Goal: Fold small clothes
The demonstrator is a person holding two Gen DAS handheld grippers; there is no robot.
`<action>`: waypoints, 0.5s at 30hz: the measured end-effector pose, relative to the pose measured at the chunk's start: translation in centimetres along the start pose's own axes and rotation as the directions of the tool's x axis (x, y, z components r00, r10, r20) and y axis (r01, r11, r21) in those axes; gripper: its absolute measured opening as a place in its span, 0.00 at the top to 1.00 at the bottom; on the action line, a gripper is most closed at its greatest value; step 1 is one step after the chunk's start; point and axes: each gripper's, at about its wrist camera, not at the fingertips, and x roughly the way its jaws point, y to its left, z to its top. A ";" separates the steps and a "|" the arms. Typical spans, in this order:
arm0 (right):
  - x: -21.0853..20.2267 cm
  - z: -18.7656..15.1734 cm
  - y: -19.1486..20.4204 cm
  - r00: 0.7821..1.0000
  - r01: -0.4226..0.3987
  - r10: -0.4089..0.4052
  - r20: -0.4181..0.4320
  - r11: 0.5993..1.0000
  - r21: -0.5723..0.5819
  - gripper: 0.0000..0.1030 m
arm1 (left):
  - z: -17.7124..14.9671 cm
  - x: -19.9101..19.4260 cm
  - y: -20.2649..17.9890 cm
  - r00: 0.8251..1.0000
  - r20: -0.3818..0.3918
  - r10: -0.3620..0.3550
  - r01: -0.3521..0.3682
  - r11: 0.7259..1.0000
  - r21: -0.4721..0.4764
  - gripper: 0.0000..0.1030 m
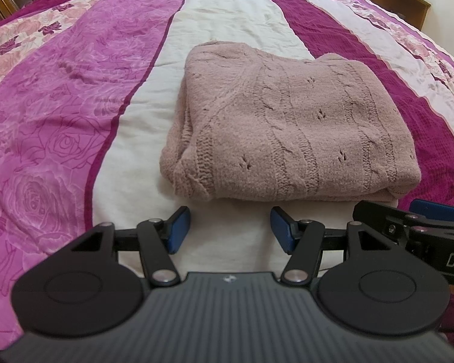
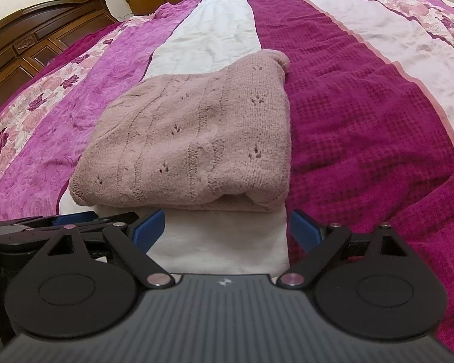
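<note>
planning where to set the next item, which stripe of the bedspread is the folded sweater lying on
The plain white stripe: the folded sweater sits on it, between the pink rose-print stripe and the dark magenta stripe.

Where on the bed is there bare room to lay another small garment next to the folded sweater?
Widest is the pink rose-print band left of the folded sweater, and the magenta waffle band to its right. The white stripe beyond it is also bare. The strip at its near edge is tight: the left tongs and right tongs both sit there, open.
</note>
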 end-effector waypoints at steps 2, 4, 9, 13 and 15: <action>0.0 0.0 0.0 1.000 0.001 -0.001 0.000 1.000 0.000 0.09 | 0.0 0.0 0.0 1.000 0.000 0.000 0.000 1.000 -0.001 0.41; 0.0 0.0 0.0 1.000 0.000 0.000 -0.001 1.000 0.001 0.09 | 0.0 0.0 0.0 1.000 0.000 0.000 0.000 1.000 0.001 0.41; 0.0 0.0 -0.1 1.000 0.000 0.000 -0.001 1.000 0.002 0.09 | 0.0 0.0 -0.1 1.000 0.000 0.000 0.000 1.000 0.001 0.41; 0.0 0.0 0.0 1.000 -0.001 0.001 -0.001 1.000 0.002 0.09 | 0.0 0.0 -0.1 1.000 -0.001 0.001 -0.001 1.000 0.002 0.41; 0.0 0.0 -0.1 1.000 -0.001 0.001 -0.002 1.000 0.003 0.09 | 0.0 0.0 -0.2 1.000 0.000 0.001 -0.001 1.000 0.002 0.41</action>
